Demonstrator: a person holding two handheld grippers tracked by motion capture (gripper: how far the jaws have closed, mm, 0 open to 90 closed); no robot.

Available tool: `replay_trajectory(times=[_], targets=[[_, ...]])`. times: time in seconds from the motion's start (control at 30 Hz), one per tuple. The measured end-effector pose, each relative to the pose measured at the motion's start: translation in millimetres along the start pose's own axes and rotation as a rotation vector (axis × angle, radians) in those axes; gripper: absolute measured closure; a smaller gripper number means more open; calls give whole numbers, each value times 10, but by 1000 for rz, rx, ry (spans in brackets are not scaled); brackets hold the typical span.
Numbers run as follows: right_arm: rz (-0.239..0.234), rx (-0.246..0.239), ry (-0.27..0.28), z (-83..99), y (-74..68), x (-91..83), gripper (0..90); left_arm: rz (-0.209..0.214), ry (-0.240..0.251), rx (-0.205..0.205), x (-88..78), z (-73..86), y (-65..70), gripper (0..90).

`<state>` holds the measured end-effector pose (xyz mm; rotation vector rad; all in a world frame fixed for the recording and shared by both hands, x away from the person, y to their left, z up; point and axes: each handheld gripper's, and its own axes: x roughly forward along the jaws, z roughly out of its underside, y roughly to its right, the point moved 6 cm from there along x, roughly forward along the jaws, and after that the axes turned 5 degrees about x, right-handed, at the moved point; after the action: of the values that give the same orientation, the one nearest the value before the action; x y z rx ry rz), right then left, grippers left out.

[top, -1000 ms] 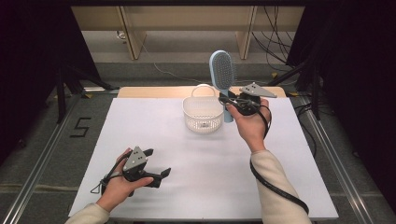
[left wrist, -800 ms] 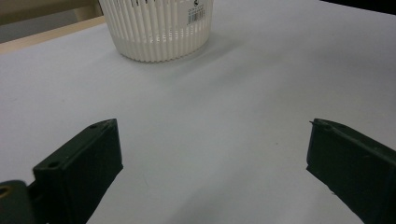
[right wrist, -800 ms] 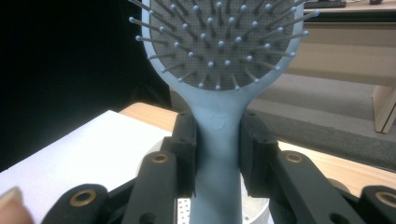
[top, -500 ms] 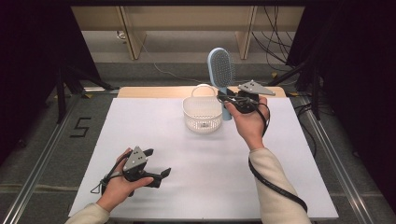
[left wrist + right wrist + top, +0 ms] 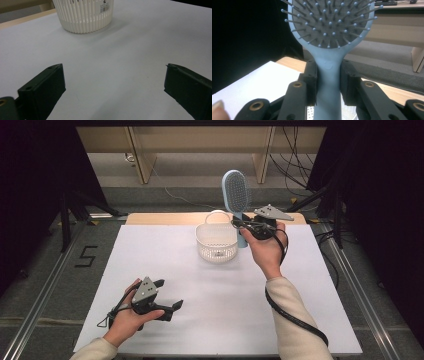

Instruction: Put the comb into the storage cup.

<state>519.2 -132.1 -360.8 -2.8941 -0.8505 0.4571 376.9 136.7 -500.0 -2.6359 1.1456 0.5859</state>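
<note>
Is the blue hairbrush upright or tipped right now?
Upright: the blue plastic hairbrush stands head-up, handle clamped in the right gripper beside the white slatted basket.

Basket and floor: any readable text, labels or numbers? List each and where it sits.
"5": dark numeral marked on the grey floor, left of the table.
Barcode sticker on the white basket wall: a small line of print above the bars, too small and blurred to read.
Blue hairbrush: a faint embossed mark on the neck, not legible.
</note>
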Motion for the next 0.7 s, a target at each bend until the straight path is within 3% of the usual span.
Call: replay_trajectory(times=[0.7], targets=[[2,-1,-4,-42,-3,43,706,4,-2,1,2,0,6,26]])
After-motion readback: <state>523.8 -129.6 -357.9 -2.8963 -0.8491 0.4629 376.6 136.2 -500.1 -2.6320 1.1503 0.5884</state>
